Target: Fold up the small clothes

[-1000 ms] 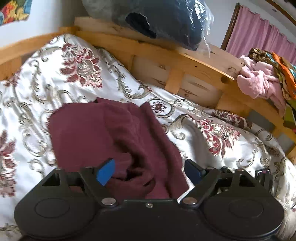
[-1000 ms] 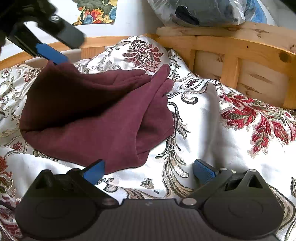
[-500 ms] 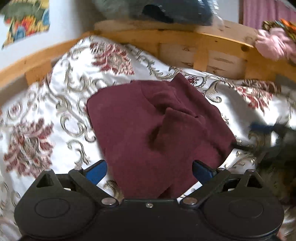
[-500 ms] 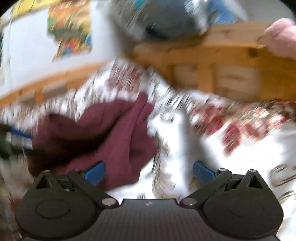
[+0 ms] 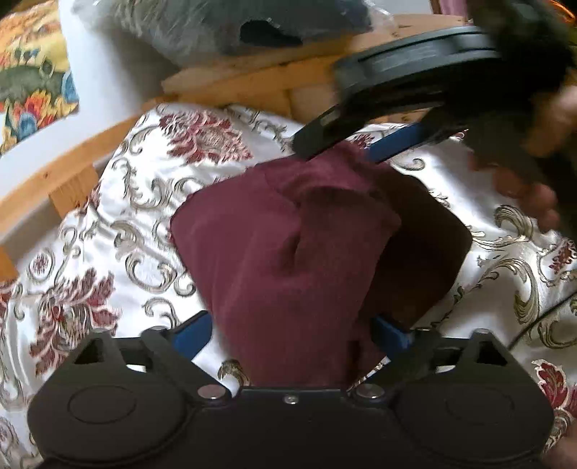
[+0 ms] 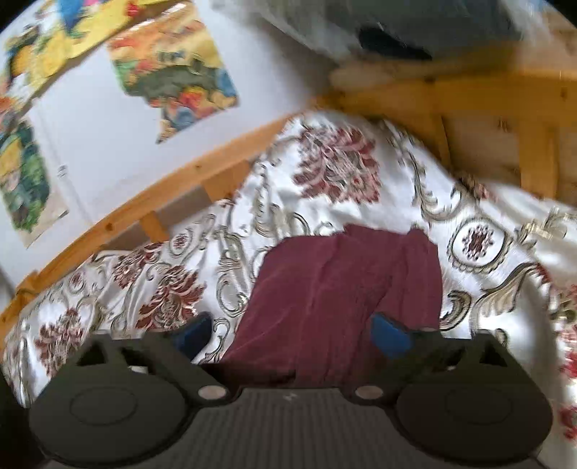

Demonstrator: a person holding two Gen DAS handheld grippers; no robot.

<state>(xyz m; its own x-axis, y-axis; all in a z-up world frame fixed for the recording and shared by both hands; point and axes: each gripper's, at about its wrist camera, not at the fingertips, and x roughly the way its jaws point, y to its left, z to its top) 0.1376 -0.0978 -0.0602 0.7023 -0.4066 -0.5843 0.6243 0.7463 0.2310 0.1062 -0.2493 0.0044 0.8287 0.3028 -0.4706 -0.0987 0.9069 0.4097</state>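
Observation:
A maroon garment (image 5: 288, 252) lies bunched on the white floral bedspread (image 5: 108, 223). My left gripper (image 5: 290, 333) is open, its blue fingers on either side of the garment's near end. The right gripper shows in the left wrist view (image 5: 346, 144) at the garment's far edge, seen from the side. In the right wrist view the right gripper (image 6: 290, 332) is open over the same garment (image 6: 342, 285), which runs between its fingers. The view is blurred by motion.
A wooden bed frame (image 5: 252, 83) rims the bedspread at the back. A plastic-wrapped dark bundle (image 5: 252, 25) sits on it. Colourful posters (image 6: 173, 61) hang on the white wall. A hand (image 5: 523, 173) holds the right gripper.
The right gripper has swung round from the garment's right side to its far edge. The left gripper has drawn closer to the garment's near end. Both stay open.

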